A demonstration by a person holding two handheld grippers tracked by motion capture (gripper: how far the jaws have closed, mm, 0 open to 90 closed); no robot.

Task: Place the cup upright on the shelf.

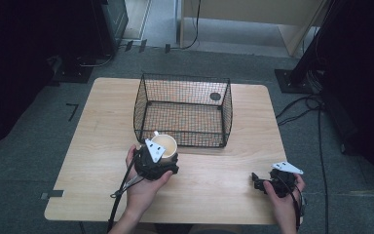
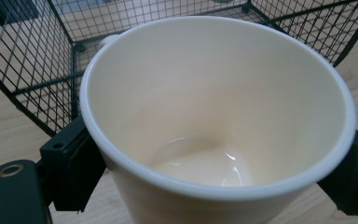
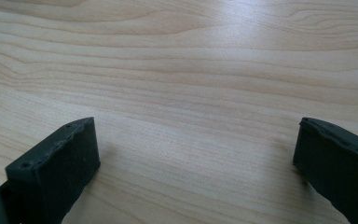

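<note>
A cream mug (image 1: 164, 145) is held just in front of the black wire basket (image 1: 183, 110), near its front left corner. My left gripper (image 1: 161, 155) is shut on the mug, one jaw on each side of its wall. In the left gripper view the mug (image 2: 214, 107) is empty, its handle pointing toward the wire basket (image 2: 42, 70) behind it. My right gripper (image 1: 256, 180) rests low over the table (image 1: 214, 185) at the front right, open. Between its jaws in the right gripper view, the gripper (image 3: 196, 149) has nothing but bare wood.
The wire basket stands open-topped on the far middle of the wooden table, with a small dark round spot (image 1: 215, 96) at its back right. Cables (image 1: 302, 109) trail on the grey floor to the right. Dark stands flank the table.
</note>
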